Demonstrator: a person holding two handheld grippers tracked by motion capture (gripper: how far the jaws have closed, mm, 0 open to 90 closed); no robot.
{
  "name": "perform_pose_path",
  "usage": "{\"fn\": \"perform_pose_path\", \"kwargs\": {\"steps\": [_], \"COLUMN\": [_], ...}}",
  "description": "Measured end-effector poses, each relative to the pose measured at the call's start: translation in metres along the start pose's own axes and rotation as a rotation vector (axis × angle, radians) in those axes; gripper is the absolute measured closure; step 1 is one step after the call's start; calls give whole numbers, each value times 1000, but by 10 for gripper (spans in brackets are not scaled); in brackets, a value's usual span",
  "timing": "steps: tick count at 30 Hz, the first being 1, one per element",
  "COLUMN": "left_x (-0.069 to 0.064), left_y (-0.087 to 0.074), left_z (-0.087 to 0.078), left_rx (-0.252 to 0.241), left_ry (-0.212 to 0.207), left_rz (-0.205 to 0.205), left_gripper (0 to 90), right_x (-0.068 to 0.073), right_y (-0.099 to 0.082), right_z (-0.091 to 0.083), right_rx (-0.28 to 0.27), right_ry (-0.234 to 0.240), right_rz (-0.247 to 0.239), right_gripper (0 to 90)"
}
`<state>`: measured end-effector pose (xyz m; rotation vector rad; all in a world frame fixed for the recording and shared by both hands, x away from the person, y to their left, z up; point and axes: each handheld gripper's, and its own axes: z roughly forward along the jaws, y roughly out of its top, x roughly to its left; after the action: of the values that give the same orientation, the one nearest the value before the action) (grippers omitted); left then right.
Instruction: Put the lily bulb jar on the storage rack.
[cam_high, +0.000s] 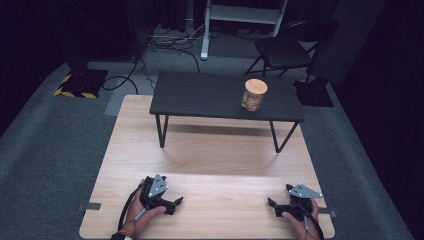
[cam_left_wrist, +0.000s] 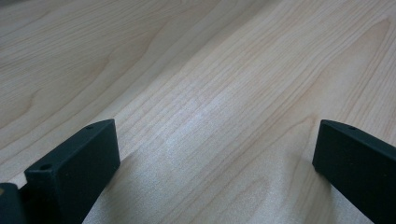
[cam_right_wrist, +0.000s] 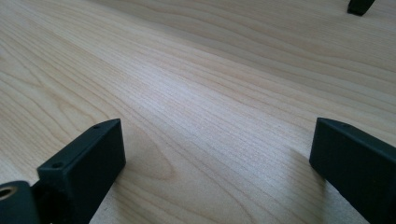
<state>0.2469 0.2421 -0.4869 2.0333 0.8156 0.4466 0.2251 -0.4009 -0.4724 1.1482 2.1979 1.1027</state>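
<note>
A glass jar (cam_high: 254, 95) with a pale wooden lid and light brown contents stands on the right part of a small black table (cam_high: 200, 95). My left gripper (cam_high: 176, 202) rests low on the wooden tabletop (cam_high: 210, 150) at the near left, held in a hand, pointing right. At the near right, my right gripper (cam_high: 272, 204) lies on the same top and points left. In the left gripper view the jaws of the left gripper (cam_left_wrist: 215, 149) stand wide apart over bare wood. The right gripper (cam_right_wrist: 217, 149) likewise stands open with nothing between its jaws.
The black table's legs (cam_high: 162, 131) stand on the far half of the wooden top. One leg foot (cam_right_wrist: 359, 6) shows at the top right of the right gripper view. Grey carpet surrounds the table; a folding chair (cam_high: 285, 50), cables and a white stand lie beyond.
</note>
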Motion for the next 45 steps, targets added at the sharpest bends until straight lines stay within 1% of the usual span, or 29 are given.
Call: {"fn": "perform_pose_path", "kwargs": {"steps": [2,3,6,9,45], "left_x": [0,0,0,0,0], "left_y": [0,0,0,0,0], "left_z": [0,0,0,0,0], "left_rx": [0,0,0,0,0], "left_ry": [0,0,0,0,0], "left_rz": [-1,0,0,-1,-1], "left_gripper": [5,5,5,5,5], "right_x": [-1,0,0,1,1], "right_y": [-9,-10,-10,-9,-9], "right_z": [0,0,0,1,1], "right_rx": [-34,-37,-36,-34,-34], "right_ry": [-2,-4,-5,-17,-14], "right_rz": [-1,1,3,5,5], "right_gripper": [24,24,24,17,11]}}
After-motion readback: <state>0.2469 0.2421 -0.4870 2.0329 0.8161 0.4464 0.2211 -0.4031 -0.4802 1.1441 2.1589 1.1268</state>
